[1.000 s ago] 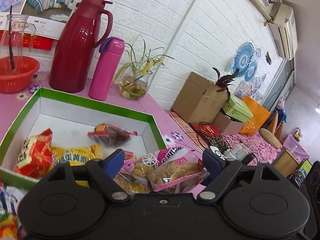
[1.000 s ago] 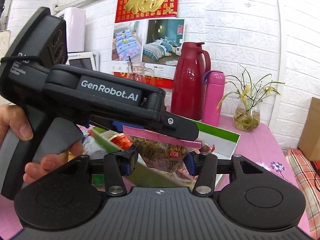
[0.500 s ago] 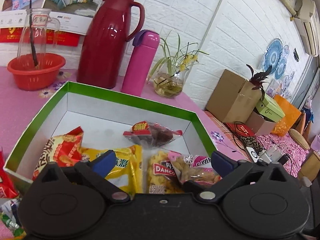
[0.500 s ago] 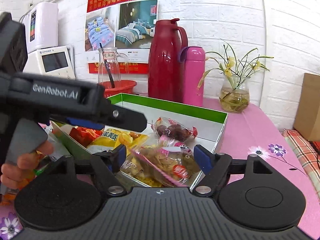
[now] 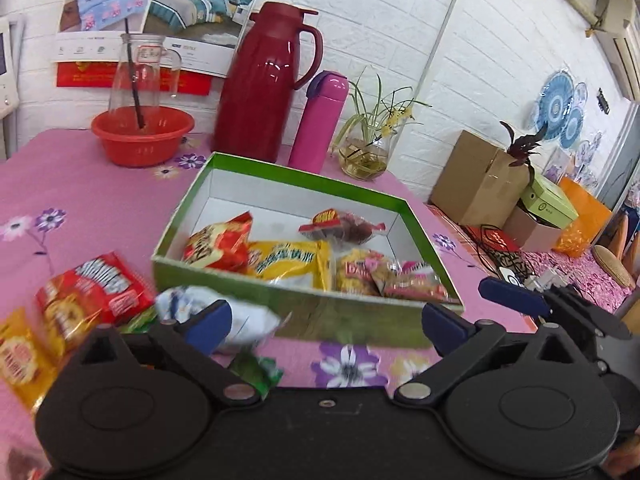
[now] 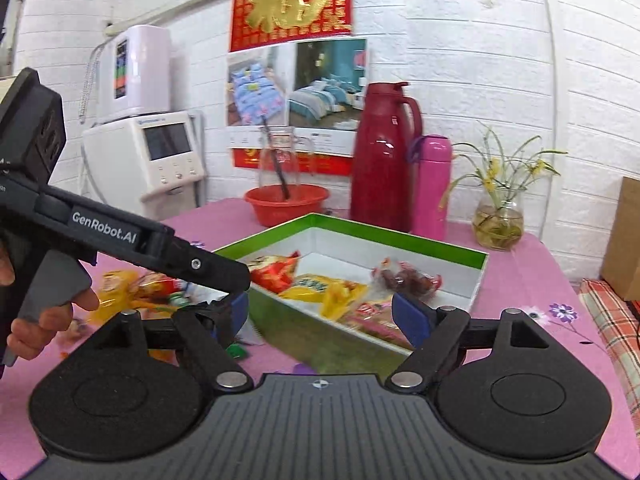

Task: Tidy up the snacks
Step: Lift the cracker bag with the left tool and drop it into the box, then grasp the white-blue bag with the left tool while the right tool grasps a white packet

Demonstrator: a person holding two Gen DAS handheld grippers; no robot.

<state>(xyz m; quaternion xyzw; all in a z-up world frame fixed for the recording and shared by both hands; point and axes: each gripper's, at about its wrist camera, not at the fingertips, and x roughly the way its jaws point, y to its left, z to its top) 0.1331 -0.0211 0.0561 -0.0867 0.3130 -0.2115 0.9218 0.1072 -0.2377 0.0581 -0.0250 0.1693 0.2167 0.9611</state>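
- Both tongs have backed off from the box since 0.5 s ago; pink cookie bag left inside.
- Left tongs (image 5: 326, 322): spread wide, nothing held, above loose packets (image 5: 94, 294) on surface (image 5: 92, 200).
- Right tongs (image 6: 320, 314): spread, nothing held.
- Cookie bag (image 5: 414, 280) lies in green box (image 5: 308, 312), near-right corner.

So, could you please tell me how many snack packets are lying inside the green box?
5 visible: red packet at left, yellow packet beside it, dark-fruit packet at back, two biscuit packets at right. Others may hide underneath.
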